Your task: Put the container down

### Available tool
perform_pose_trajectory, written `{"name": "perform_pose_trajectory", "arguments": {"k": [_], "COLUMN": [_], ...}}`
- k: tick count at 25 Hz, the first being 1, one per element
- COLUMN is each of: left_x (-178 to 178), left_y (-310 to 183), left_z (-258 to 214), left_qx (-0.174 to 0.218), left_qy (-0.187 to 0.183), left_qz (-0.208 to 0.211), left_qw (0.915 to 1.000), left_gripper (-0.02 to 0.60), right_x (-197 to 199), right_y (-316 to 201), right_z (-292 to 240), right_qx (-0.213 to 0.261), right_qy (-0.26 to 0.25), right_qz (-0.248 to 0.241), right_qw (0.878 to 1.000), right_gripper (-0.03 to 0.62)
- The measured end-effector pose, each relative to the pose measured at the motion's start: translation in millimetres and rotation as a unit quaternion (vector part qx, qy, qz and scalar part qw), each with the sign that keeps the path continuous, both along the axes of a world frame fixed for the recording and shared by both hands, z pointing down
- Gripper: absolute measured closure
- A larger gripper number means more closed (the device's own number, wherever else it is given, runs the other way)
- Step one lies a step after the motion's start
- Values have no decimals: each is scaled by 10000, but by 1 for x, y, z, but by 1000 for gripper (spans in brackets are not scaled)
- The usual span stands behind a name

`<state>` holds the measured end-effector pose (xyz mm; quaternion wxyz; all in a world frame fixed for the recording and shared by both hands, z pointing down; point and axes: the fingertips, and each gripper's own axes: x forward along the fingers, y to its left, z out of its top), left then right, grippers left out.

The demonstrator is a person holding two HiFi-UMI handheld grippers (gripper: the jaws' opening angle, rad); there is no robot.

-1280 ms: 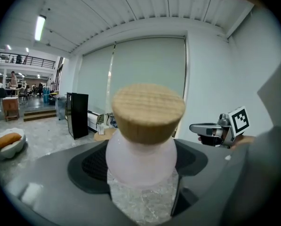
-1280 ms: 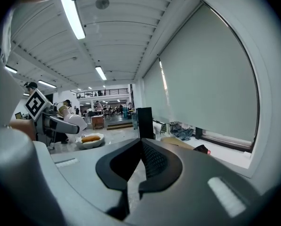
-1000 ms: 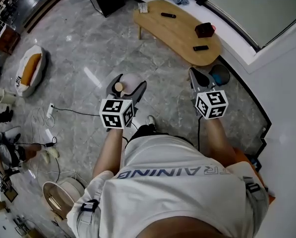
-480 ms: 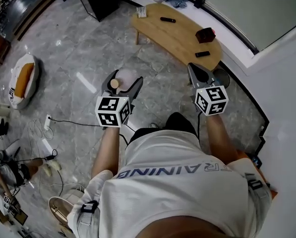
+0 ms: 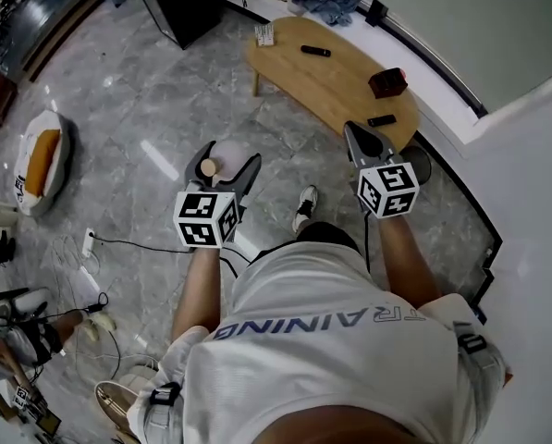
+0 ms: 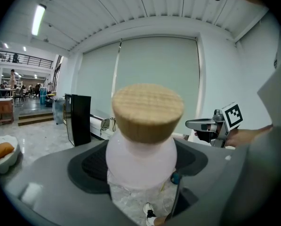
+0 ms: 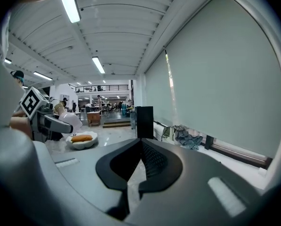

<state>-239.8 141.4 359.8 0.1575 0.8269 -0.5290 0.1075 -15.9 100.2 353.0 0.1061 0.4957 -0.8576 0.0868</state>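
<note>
A pale pink, round-bodied container (image 6: 139, 159) capped with a broad wooden stopper (image 6: 148, 109) is clamped by its body between the jaws of the left hand-held gripper (image 5: 231, 154). Its stopper stands uppermost in the left gripper view, and it is held in the air above the grey marble floor (image 5: 146, 109).

The container (image 5: 231, 153) sits between the left gripper's (image 5: 228, 158) jaws, above the floor (image 5: 137, 109). The table (image 5: 336, 74) stands ahead, just beyond the right gripper (image 5: 356, 135).
</note>
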Motion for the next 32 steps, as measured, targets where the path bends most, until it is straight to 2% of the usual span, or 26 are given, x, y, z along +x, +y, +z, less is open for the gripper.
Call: {"name": "perform_pose_trajectory", "arguments": {"k": [16, 24, 29, 32], "left_x": [75, 87, 90, 101], "left_y": [-211, -284, -344, -389], "left_z": [-6, 8, 15, 17], "left_qx": [43, -132, -230, -195], "left_qy": [-114, -181, -121, -93], "left_qz": [382, 557, 979, 1496], "left_qw": [9992, 9982, 9949, 9885], "left_gripper": [186, 186, 186, 186], "right_x": [73, 93, 104, 116], "right_y": [-208, -267, -301, -321], "right_z": [14, 28, 32, 30], "right_qx": [-126, -235, -311, -307], "right_qy": [-89, -178, -129, -71], "right_qz": [329, 631, 1099, 1636], "right_qw": [9993, 9976, 9934, 9860], "right_gripper": [579, 579, 579, 579]}}
